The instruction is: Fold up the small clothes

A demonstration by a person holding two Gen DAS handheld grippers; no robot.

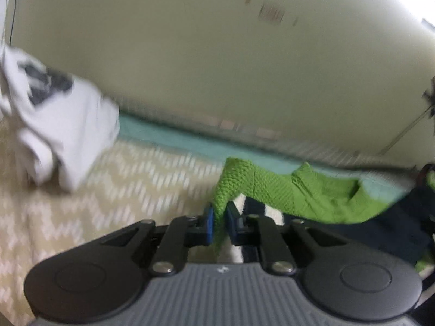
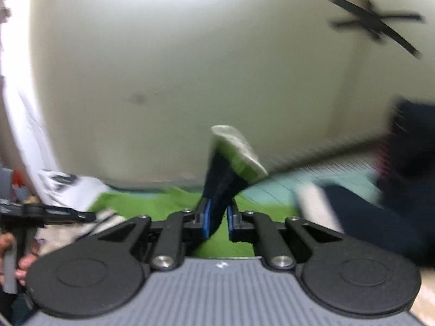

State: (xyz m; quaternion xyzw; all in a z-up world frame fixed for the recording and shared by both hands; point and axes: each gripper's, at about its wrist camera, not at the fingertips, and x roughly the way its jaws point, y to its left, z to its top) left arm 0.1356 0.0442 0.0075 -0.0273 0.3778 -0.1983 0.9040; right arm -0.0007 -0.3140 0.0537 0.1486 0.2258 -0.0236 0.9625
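Garment: a small green knit garment (image 1: 274,187) with navy and white striped parts; it hangs lifted between my two grippers above the bed, its middle sagging toward the patterned bedspread (image 1: 108,190).
Left gripper: my left gripper (image 1: 218,224) is clenched on a green knit edge; the cloth passes between the blue pads and a tail of it hangs down below them.
Right gripper: my right gripper (image 2: 217,217) is pinched on a navy part of the same garment, and a pale, green-edged end (image 2: 239,152) stands up past the fingers.
Weight: I judge it light; a thin pinch at each end carries it.
Stiffness: soft and limp. The knit drapes and creases under its own weight, so it will not hold a shape until laid flat.
Grip and slip: the open, bumpy knit looks grippy, not slippery, but I judge it stretchy, so a hard pull could distort an edge.
Fragility: nothing to break; a snagged loop on a pad corner is the only risk I see.
Where to hold: at hems or corners, both layers together, the two grips well apart so the cloth spreads.
Other cloth: a white garment with a dark print (image 1: 62,125) lies crumpled on the bed to my left, apart from the green one.
Writing and brands: the print on the white cloth is too blurred to read; a small pale logo mark sits on each gripper body, not legible. No other lettering shows.
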